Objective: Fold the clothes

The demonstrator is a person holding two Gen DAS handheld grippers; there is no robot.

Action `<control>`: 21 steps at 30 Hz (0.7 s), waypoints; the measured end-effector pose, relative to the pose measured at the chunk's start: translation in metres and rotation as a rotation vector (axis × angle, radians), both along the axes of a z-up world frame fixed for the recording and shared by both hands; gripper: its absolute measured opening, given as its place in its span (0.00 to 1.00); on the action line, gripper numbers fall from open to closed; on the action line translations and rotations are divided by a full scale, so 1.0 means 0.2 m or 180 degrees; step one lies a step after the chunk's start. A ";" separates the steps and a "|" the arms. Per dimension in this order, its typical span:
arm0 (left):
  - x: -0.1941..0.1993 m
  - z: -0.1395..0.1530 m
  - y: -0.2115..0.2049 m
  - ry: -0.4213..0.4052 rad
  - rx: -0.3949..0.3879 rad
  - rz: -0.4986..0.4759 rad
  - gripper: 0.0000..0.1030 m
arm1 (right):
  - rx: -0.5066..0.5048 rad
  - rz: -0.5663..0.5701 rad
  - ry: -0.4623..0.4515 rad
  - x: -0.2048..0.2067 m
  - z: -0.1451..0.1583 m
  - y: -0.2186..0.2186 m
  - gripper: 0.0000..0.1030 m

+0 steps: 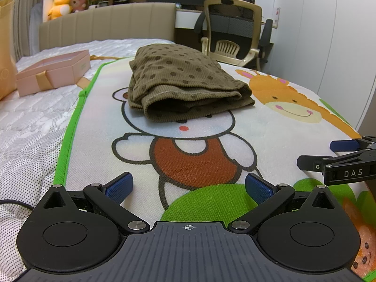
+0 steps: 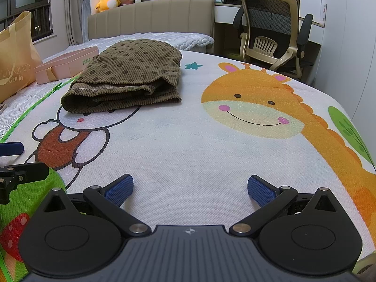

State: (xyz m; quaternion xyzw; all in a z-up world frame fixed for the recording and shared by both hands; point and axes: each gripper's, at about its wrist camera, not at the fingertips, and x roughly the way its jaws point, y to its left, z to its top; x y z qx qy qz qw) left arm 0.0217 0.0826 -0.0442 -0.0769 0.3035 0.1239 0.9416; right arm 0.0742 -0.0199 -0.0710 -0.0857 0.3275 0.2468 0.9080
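Left gripper (image 1: 189,188) is hovering low over the cartoon play mat (image 1: 270,129) with its blue-padded fingers (image 1: 119,185) spread wide and gripping nothing; the mat's bear print is lying between and just ahead of them. Right gripper (image 2: 190,188) is likewise sitting low over the mat (image 2: 188,145), fingers (image 2: 260,189) spread apart and empty. The folded brown polka-dot garment (image 1: 185,82) is resting on the mat well ahead of the left fingers, covering the bear's head, its rolled hem edge facing the camera; from the right wrist view the garment (image 2: 131,75) is lying ahead and to the left of the fingers, apart from both grippers. A giraffe print is showing ahead and to the right of the right fingers. The mat is lying on a bed (image 1: 30,122) with a quilted white cover. A pink gift box (image 1: 54,70) is sitting on the bed left of the garment, off the mat. An office chair (image 2: 272,33) is standing beyond the bed's far right edge.
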 end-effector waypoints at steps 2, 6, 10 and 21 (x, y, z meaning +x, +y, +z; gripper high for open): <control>0.00 0.00 0.00 0.0000 -0.0001 0.0001 1.00 | 0.0000 0.0000 0.0000 0.00 0.00 0.00 1.00; 0.00 0.00 0.00 -0.0001 -0.0002 0.0000 1.00 | 0.0000 0.0000 0.0000 0.00 0.00 0.00 1.00; 0.00 0.00 0.00 -0.0002 -0.0003 0.0002 1.00 | 0.0000 0.0001 0.0000 0.00 0.00 0.00 1.00; -0.03 0.01 0.00 -0.0122 0.0026 0.0053 1.00 | 0.0000 0.0002 0.0000 0.00 0.00 0.00 1.00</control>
